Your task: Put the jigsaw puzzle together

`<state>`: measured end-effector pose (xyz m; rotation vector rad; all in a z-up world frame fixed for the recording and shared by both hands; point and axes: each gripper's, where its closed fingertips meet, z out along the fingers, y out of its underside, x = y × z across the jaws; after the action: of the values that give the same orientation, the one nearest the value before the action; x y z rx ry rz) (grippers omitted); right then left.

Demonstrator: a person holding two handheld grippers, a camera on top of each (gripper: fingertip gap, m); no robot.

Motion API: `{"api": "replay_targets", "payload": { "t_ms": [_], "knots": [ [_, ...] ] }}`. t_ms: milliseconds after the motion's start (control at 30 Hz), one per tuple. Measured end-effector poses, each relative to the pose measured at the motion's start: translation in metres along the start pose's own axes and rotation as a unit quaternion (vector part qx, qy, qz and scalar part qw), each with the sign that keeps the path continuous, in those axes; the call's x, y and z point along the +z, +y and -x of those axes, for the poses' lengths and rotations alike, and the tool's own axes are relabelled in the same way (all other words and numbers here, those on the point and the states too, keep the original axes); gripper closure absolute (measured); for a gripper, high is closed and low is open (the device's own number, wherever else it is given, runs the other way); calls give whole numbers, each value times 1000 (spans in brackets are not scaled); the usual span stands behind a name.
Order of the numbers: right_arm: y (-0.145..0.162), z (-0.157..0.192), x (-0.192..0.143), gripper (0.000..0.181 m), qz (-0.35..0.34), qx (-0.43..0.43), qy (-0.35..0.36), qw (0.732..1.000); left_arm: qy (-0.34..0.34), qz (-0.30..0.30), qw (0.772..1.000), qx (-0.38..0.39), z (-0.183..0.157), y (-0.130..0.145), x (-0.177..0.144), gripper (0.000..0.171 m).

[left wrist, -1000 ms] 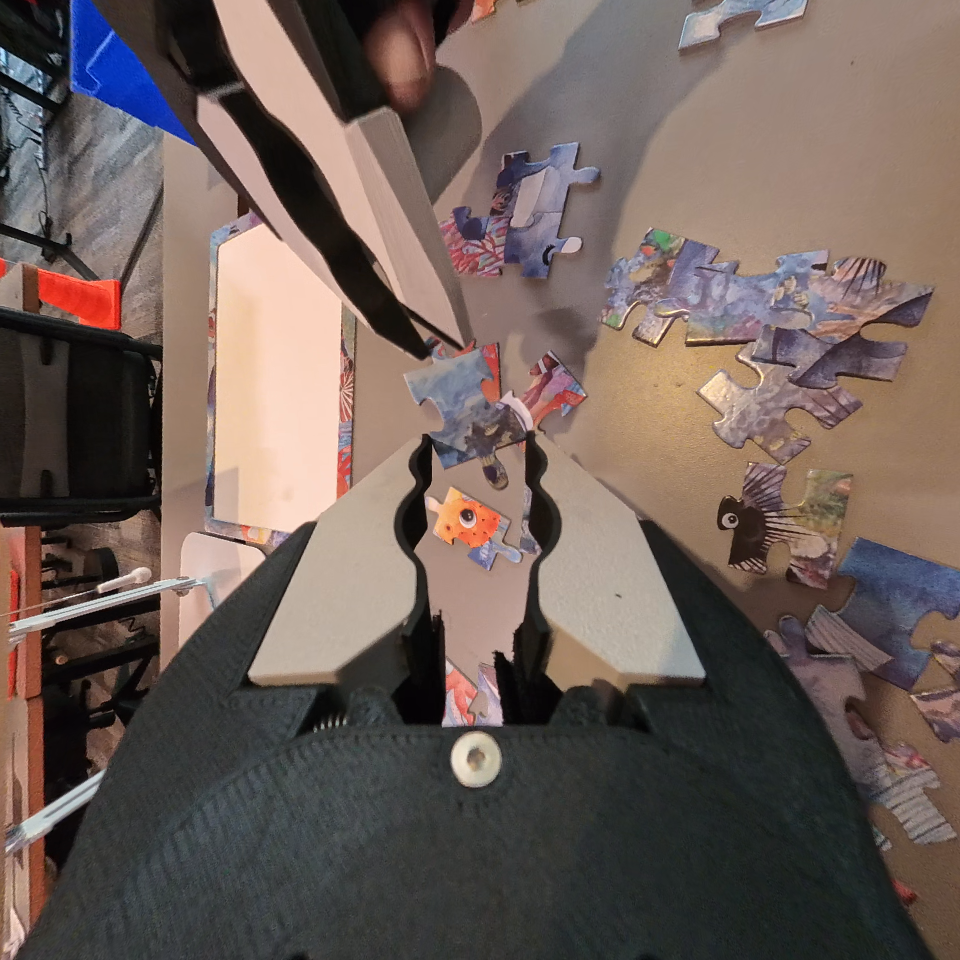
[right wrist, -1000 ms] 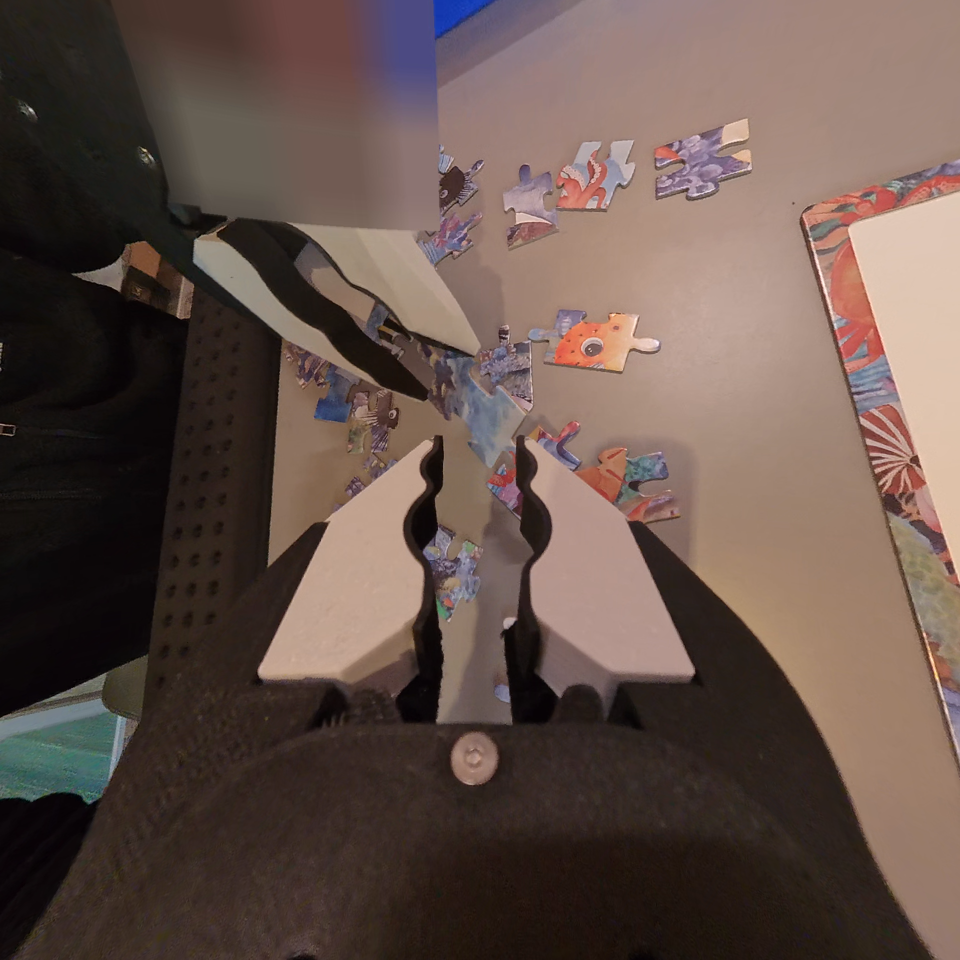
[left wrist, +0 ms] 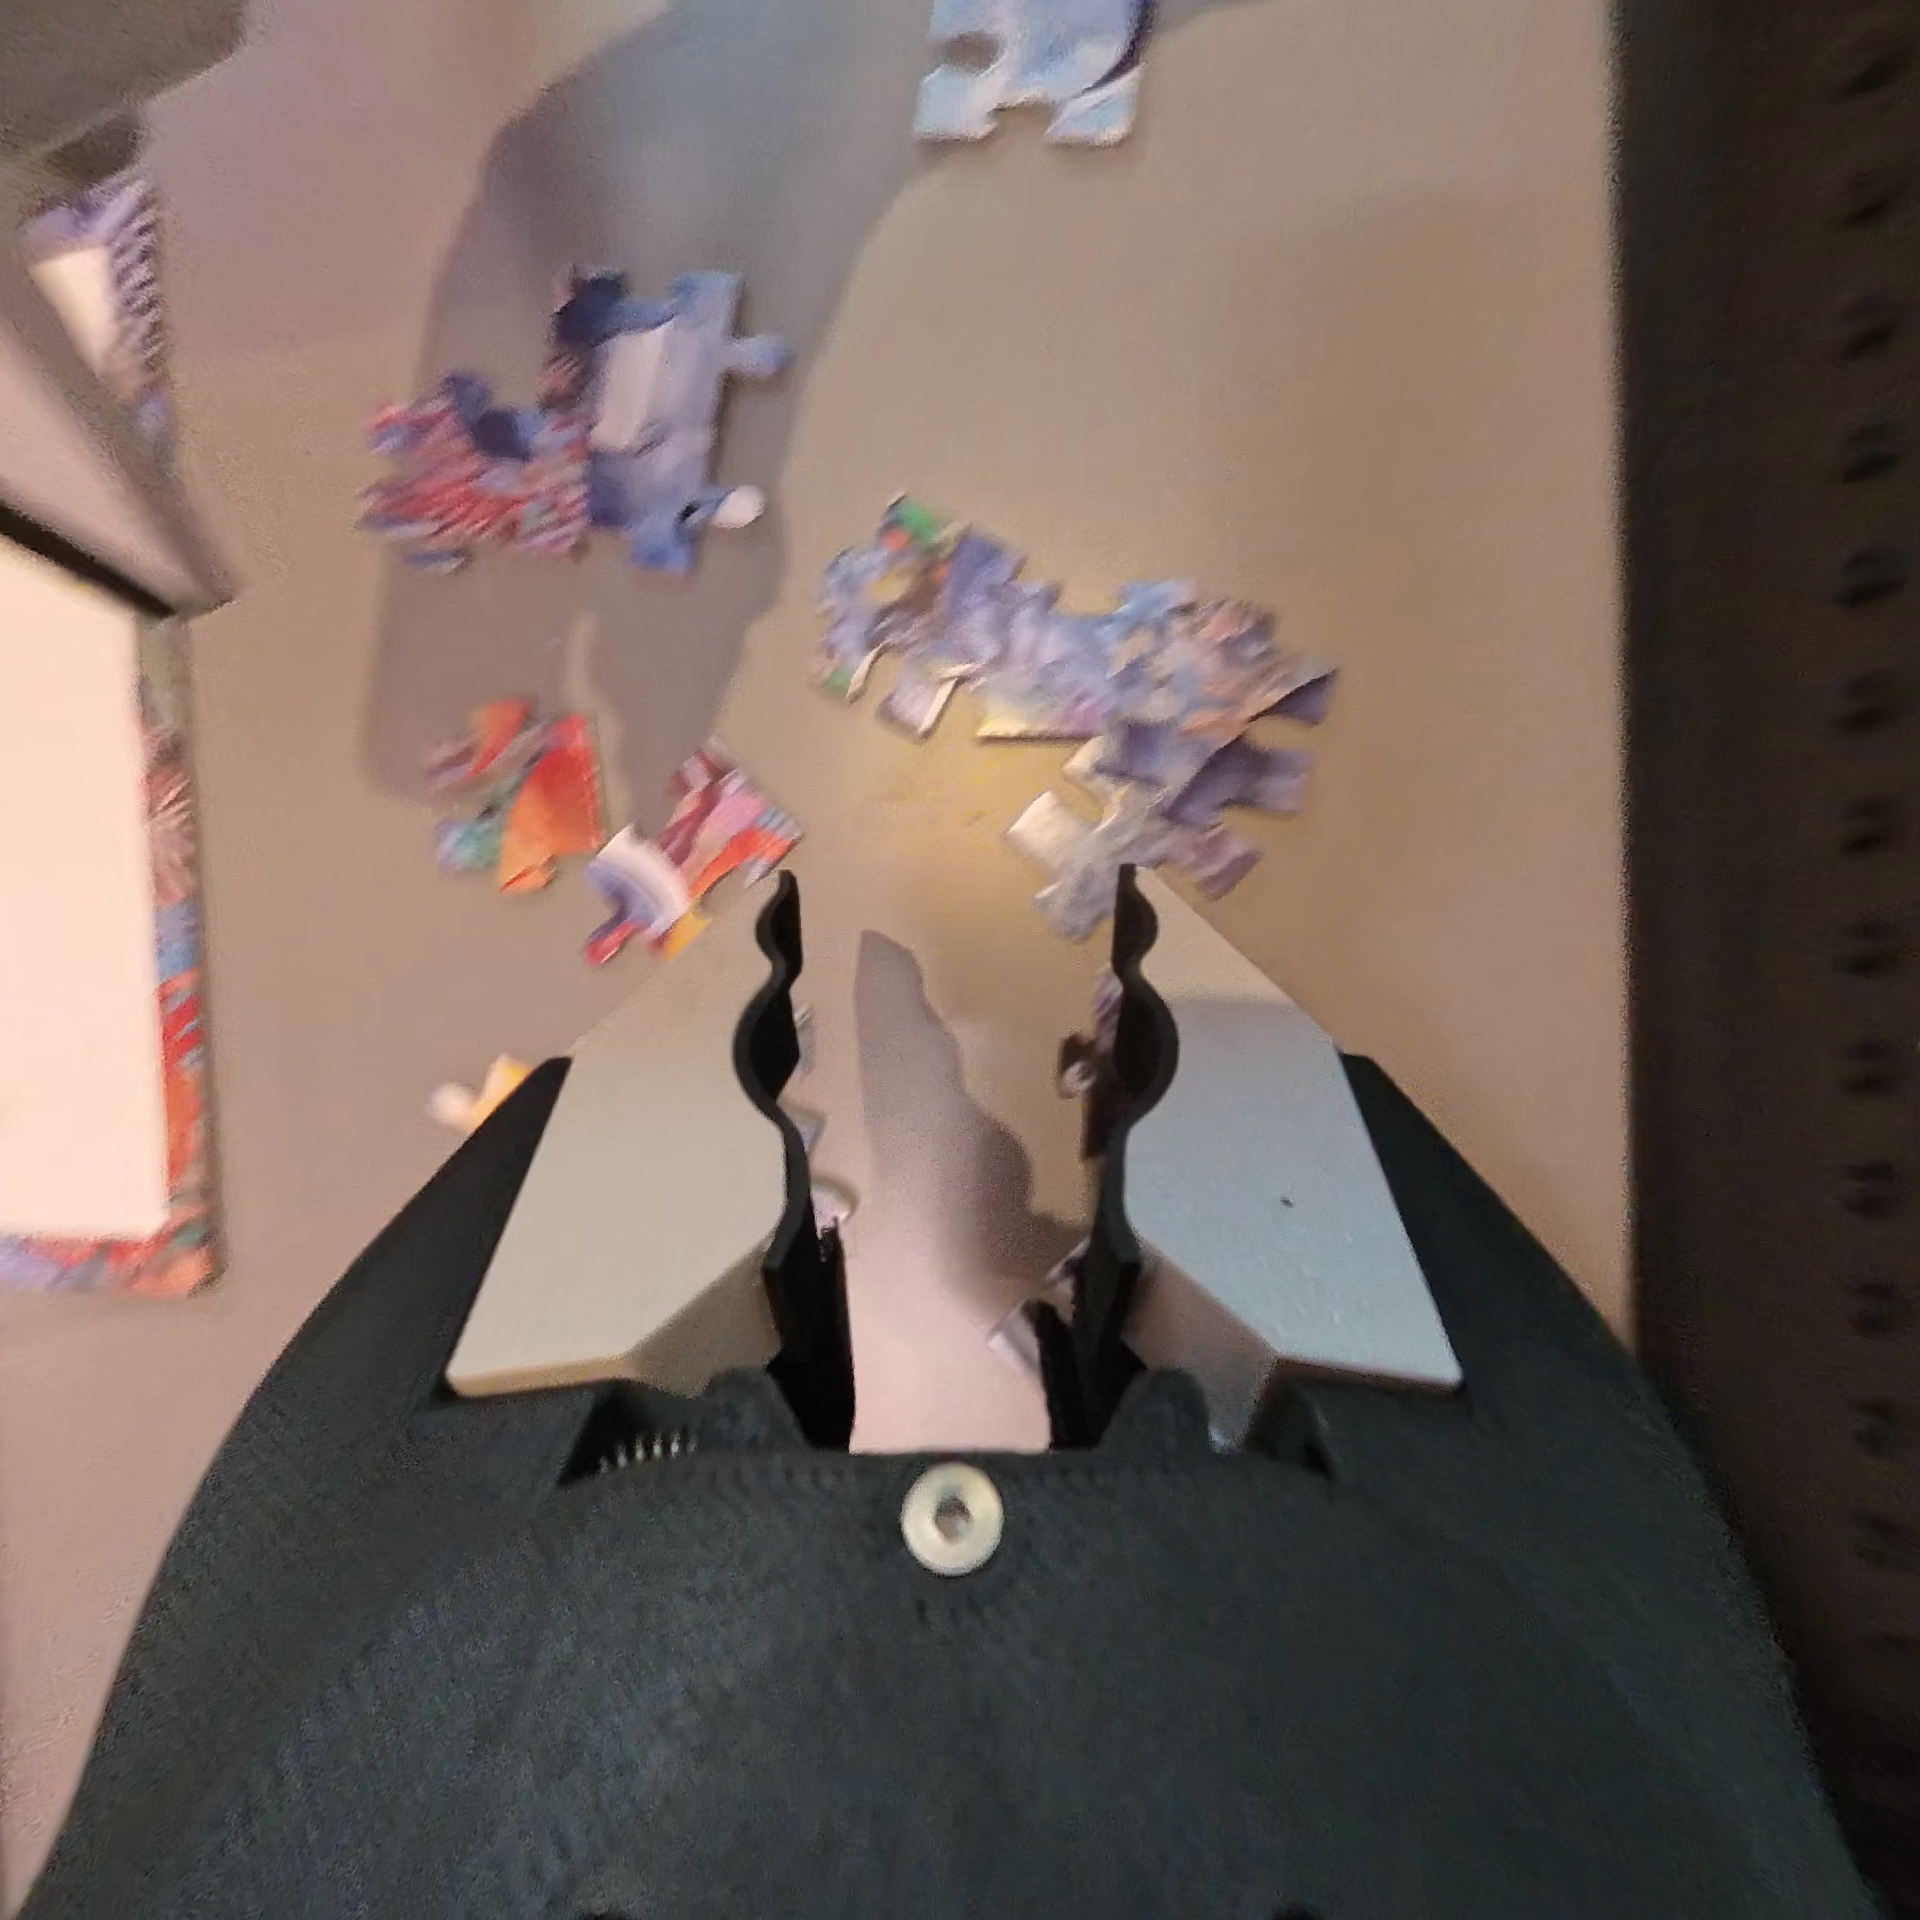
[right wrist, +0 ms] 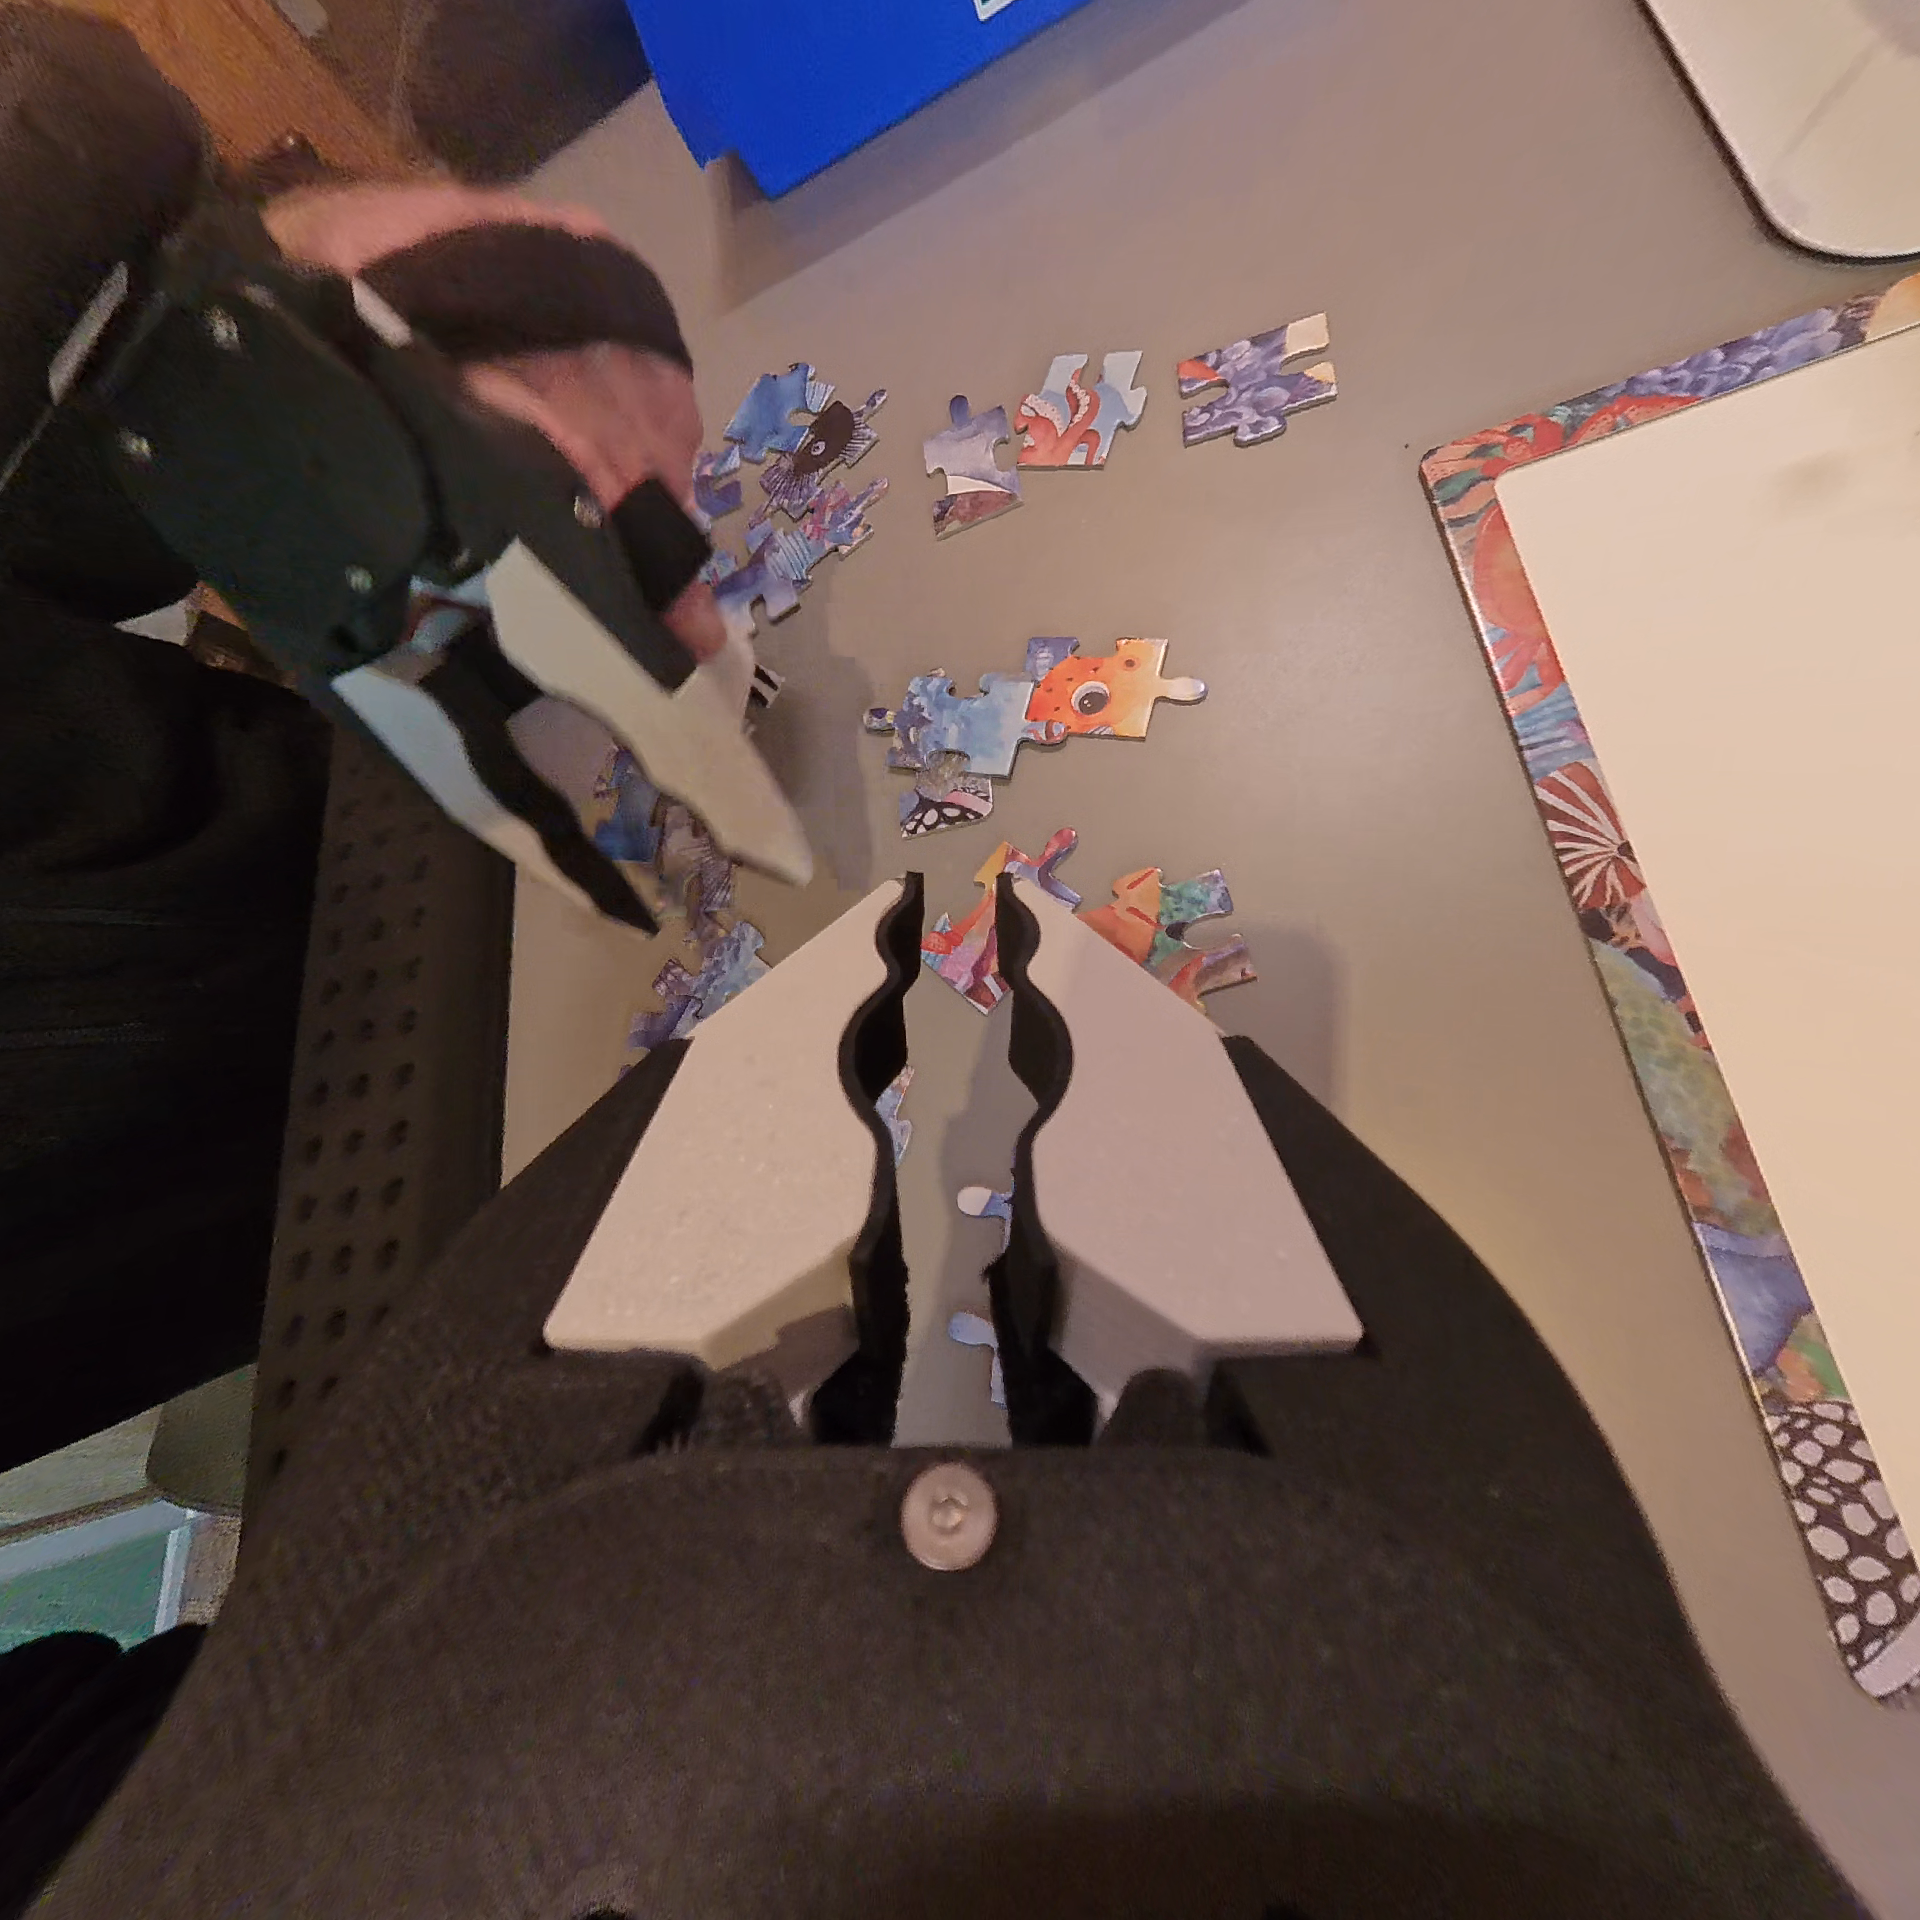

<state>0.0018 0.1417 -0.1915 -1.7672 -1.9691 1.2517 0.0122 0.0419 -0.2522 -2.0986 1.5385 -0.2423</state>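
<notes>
Both pairs of fingers are empty, so the main risk, as I judge it, is a careless descent: the left gripper, its fingers spread wide, sits blurred in its own view, and a fast drop could scatter the loose blue pieces lying just beyond its right fingertip or nudge the red-striped piece beside its left one. The right gripper has its fingers parted by a narrow gap, gripping nothing, tips poised directly over the coral piece on the bench; a skewed pinch might slide it under its orange neighbour. The joined orange-fish cluster lies farther ahead of those fingertips, and the puzzle frame well off to their right. Both grippers point steeply downward; the left one slants in ahead-left of the right fingers.
</notes>
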Motion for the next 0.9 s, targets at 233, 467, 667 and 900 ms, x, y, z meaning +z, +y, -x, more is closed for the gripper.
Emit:
{"api": "replay_targets", "payload": {
  "t_ms": [233,467,667,900],
  "knots": [
    [0,-1,-3,170,-5,0,-2,1000,69,15,997,29,-44,-11,26,114],
    [0,1,-4,171,-6,-4,-2,1000,84,6,996,29,-53,-12,38,128],
    [-1,1,-6,171,-8,-5,-2,1000,62,-13,997,32,-49,-17,36,144],
    [7,5,-1,170,12,-8,-11,1000,44,-5,998,35,-41,-11,31,150]
  ]
}}
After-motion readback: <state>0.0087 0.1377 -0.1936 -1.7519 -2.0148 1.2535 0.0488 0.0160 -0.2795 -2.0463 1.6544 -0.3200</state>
